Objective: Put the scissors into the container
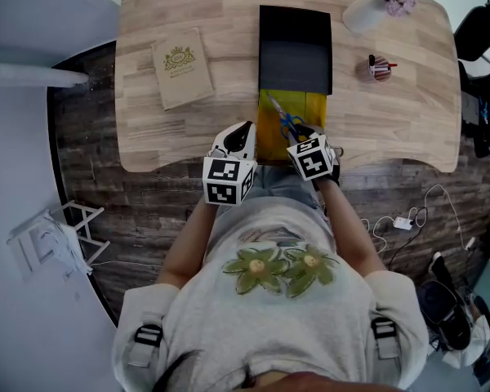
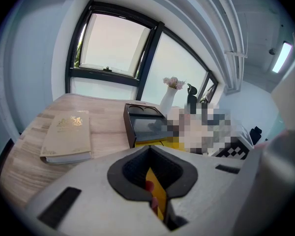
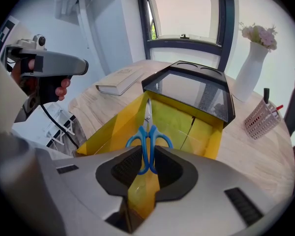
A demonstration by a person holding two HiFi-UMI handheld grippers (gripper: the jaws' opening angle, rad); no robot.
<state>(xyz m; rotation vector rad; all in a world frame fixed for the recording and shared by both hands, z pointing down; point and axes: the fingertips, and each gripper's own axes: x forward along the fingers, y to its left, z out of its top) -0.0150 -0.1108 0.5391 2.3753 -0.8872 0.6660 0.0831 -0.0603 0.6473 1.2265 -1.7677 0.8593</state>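
Observation:
Blue-handled scissors hang over a yellow open container at the table's front edge, blades pointing away from me. My right gripper is shut on the scissors' handles, just above the container's near wall. My left gripper is at the container's left side, shut on a yellow flap of it. A black box adjoins the container's far end.
A beige book lies at the left of the wooden table. At the back right stand a white vase of flowers and a mesh pen holder. Cables lie on the floor at right.

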